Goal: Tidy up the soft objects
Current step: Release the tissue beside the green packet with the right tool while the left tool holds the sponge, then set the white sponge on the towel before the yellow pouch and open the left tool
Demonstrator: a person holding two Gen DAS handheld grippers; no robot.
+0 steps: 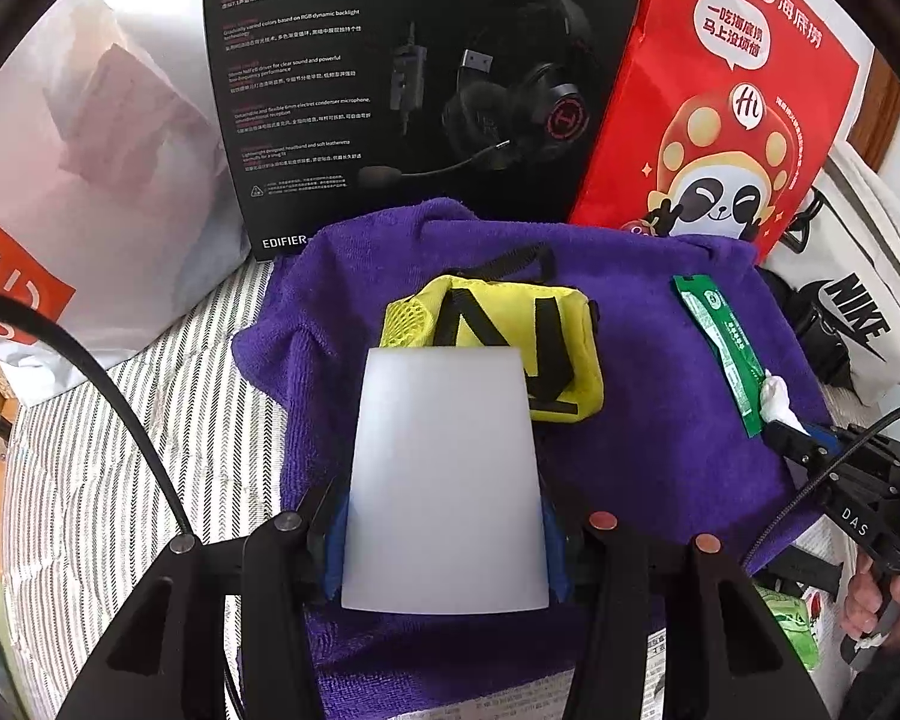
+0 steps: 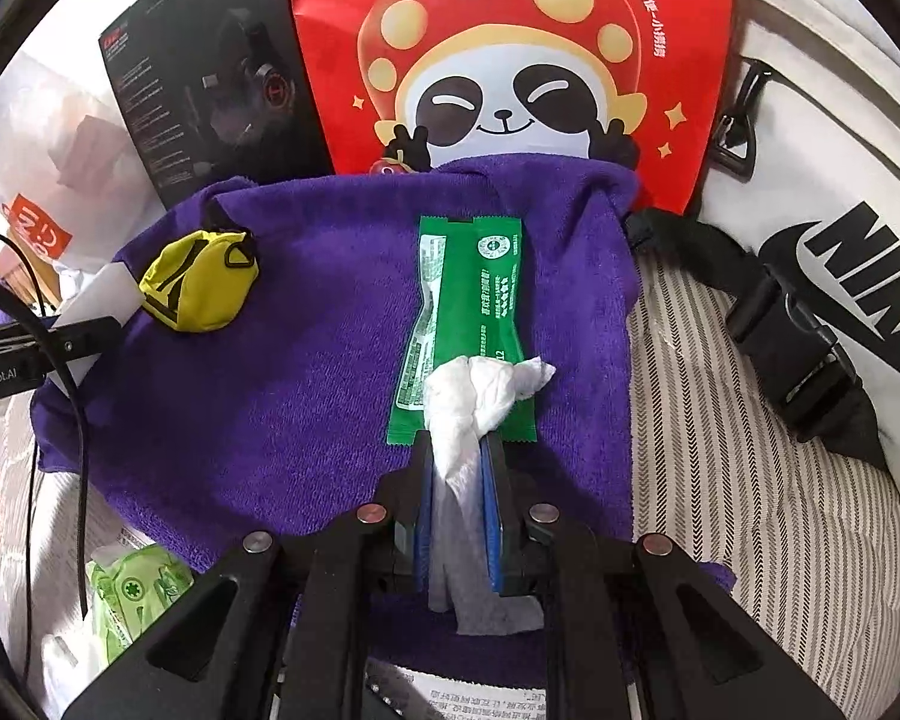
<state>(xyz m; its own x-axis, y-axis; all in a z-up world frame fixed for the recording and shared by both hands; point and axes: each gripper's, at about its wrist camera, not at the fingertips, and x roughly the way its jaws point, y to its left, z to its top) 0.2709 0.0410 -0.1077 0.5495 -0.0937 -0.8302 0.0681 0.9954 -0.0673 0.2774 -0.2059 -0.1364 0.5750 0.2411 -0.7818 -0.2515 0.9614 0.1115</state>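
At the bottom centre of the left wrist view, our left gripper (image 1: pixel 444 480) holds a white block (image 1: pixel 444 480) between its jaws; the blue pads press on both sides of it, so the jaws are pinching it. Just behind the block, in the middle of the frame, lies a yellow pouch (image 1: pixel 510 330) on a purple towel (image 1: pixel 642 372). To the right on the towel we see a green packet (image 1: pixel 720 348), and at its lower end a white tissue (image 1: pixel 777 399) held by our right gripper (image 1: pixel 795 438), which enters from the right edge. A black box (image 1: pixel 390 90) and a red bag (image 1: pixel 726 108) stand at the top, and a striped sheet (image 1: pixel 150 420) fills the lower left.

At the bottom centre of the right wrist view, the right gripper (image 2: pixel 459 450) pinches the crumpled tissue (image 2: pixel 480 390); its jaws are pressed close on it, and the tissue hangs over the lower end of the green packet (image 2: pixel 468 312). The yellow pouch (image 2: pixel 201 282) is at the left on the towel (image 2: pixel 300 390), with the white block (image 2: pixel 105 294) touching it. A white sports bag (image 2: pixel 840 240) lies at the right.

We judge that we are in the middle of the task: both grippers carry a soft thing, not yet released. The next move probably calls for lowering each thing on the towel in a tidy row, then opening the jaws slowly.
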